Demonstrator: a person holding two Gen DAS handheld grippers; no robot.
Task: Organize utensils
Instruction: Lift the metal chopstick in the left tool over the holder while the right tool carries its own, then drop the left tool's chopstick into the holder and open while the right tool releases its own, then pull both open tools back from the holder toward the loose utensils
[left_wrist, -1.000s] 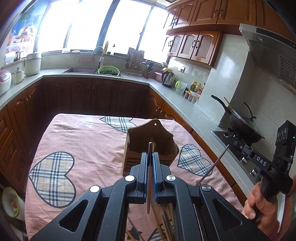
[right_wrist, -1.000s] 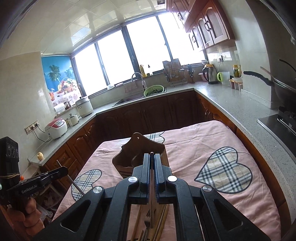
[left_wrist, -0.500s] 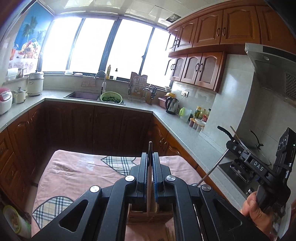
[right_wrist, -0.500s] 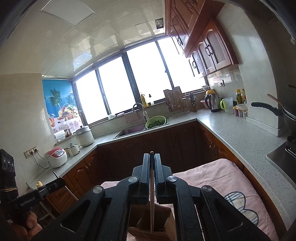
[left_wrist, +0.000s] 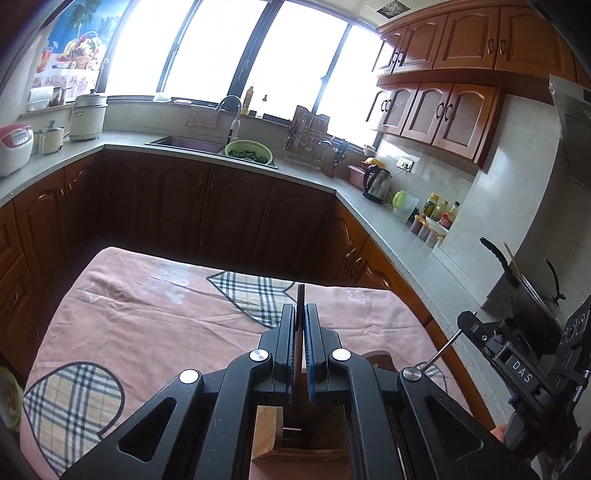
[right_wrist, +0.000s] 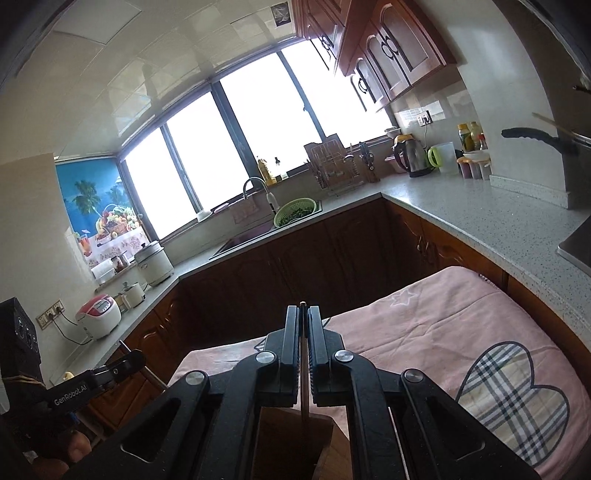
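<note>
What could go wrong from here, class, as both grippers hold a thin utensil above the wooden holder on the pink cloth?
1. The left gripper pinches its wooden stick on a narrow edge; it could twist or slip before entering the wooden holder.
2. The right gripper carries a thin metal utensil toward the same holder; the two grippers could collide.
3. A utensil catching the holder's rim may tip it on the soft cloth.

Most of the wooden holder (left_wrist: 301, 435) sits hidden under the left gripper (left_wrist: 300, 317), bottom cut off too. Can't tell what the thin utensil (right_wrist: 303, 369) pinched in the right gripper (right_wrist: 303, 314) is, its lower end's out of sight.
</note>
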